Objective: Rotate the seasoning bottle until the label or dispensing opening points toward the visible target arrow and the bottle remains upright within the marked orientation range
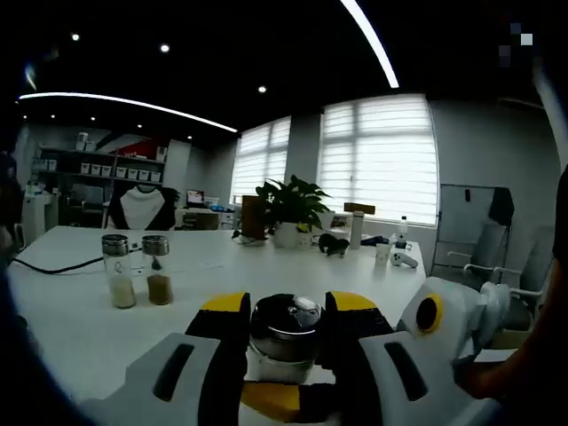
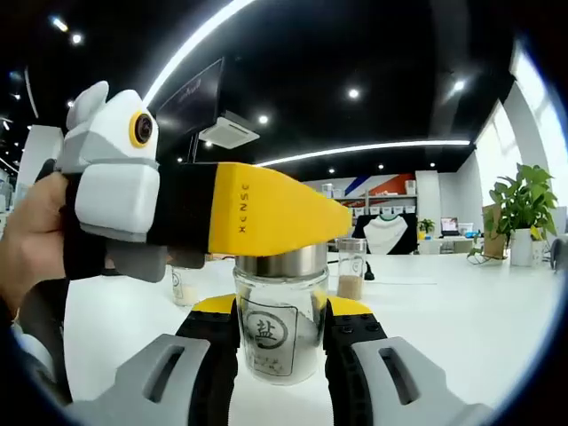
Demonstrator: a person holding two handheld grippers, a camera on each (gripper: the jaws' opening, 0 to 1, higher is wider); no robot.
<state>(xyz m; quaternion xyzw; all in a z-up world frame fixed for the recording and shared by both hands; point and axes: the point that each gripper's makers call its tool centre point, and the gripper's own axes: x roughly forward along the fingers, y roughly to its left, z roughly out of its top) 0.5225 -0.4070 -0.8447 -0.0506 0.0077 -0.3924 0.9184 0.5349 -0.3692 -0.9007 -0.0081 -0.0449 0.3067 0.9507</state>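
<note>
A glass seasoning bottle (image 2: 271, 342) with a metal cap (image 1: 286, 327) and a white label facing the camera stands upright on the white table (image 2: 461, 328). In the right gripper view my right gripper (image 2: 282, 311) is shut on the glass body, a black, yellow-tipped jaw on each side. My left gripper (image 1: 288, 306) is shut on the cap. It enters the right gripper view from the left as a yellow jaw (image 2: 266, 217) lying across the cap, held by a hand (image 2: 27, 248). The right gripper's white body (image 1: 444, 324) sits low at the right of the left gripper view.
Two more seasoning bottles (image 1: 118, 271) (image 1: 157, 269) stand on the table (image 1: 266, 266) to the left, with a black cable (image 1: 53, 264) beyond them. A potted plant (image 1: 291, 209) and small items sit at the far edge. Chairs (image 1: 497, 266) stand to the right.
</note>
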